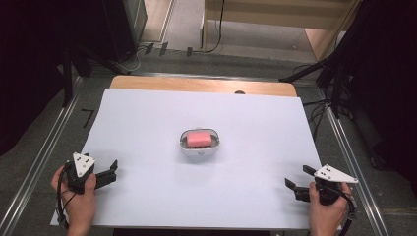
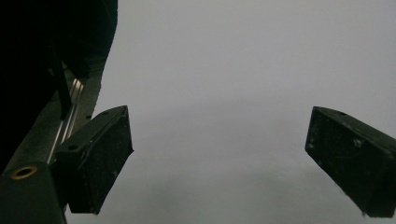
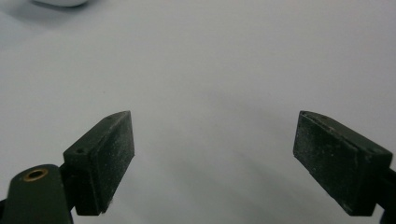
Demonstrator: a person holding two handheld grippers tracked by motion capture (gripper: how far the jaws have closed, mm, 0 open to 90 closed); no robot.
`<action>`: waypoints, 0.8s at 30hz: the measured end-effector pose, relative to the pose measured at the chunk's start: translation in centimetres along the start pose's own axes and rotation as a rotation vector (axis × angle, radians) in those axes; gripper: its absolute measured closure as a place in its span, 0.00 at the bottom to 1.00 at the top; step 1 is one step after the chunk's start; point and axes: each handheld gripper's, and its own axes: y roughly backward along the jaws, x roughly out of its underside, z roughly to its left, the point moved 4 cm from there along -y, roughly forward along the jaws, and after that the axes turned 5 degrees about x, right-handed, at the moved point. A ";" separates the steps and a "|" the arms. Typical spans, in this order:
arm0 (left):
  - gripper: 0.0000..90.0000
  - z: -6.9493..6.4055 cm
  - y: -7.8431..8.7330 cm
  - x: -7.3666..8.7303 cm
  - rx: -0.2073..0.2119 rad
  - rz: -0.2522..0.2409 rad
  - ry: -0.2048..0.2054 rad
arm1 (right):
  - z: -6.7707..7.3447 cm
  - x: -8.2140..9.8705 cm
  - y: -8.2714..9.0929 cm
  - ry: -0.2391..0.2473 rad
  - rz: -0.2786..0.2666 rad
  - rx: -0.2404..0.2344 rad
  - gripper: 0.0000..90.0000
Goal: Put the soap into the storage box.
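Table: a wooden table (image 1: 196,84) was covered by a white sheet (image 1: 147,123), with a strip of wood bare along the far edge.
Dish: a small white dish (image 1: 199,146) sat near the middle of the sheet, well apart from both grippers.
Soap: a pink bar of soap (image 1: 198,138) lay inside the dish.
Left gripper: the left gripper (image 1: 111,173) was held in the person's left hand (image 1: 78,201) near the sheet's near-left corner; its jaws stood wide apart and had hold of nothing. In the left gripper view (image 2: 219,158) plain white sheet lay between them.
Right gripper: the right gripper (image 1: 299,178) was held in the right hand (image 1: 327,211) near the near-right corner; its jaws were spread wide and empty. The right gripper view (image 3: 215,154) showed bare sheet between them.
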 end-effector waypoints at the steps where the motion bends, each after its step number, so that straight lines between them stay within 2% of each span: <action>1: 0.09 0.0 0.0 0.0 0.000 0.001 -0.001 | -0.2 0.3 0.2 -0.009 -0.002 0.009 0.15; 7: 0.09 0.1 -0.1 0.0 0.000 0.006 0.007 | -1.4 1.4 1.4 -0.063 -0.034 0.040 0.15; 11: 0.09 0.1 -0.1 0.0 0.001 0.013 0.014 | -1.8 1.6 1.6 -0.105 -0.066 0.036 0.16; 15: 0.09 0.1 -0.2 0.0 0.000 0.011 0.009 | -1.8 1.7 2.1 -0.114 -0.117 0.061 0.16; 17: 0.09 0.1 -0.2 0.0 -0.003 0.010 0.008 | -1.9 1.7 2.2 -0.122 -0.131 0.054 0.17; 20: 0.09 0.0 -0.1 0.0 -0.004 0.009 0.006 | -1.8 1.8 2.1 -0.114 -0.123 0.045 0.19; 24: 0.09 0.0 -0.1 0.0 -0.003 0.008 0.008 | -1.7 1.7 2.0 -0.107 -0.114 0.062 0.19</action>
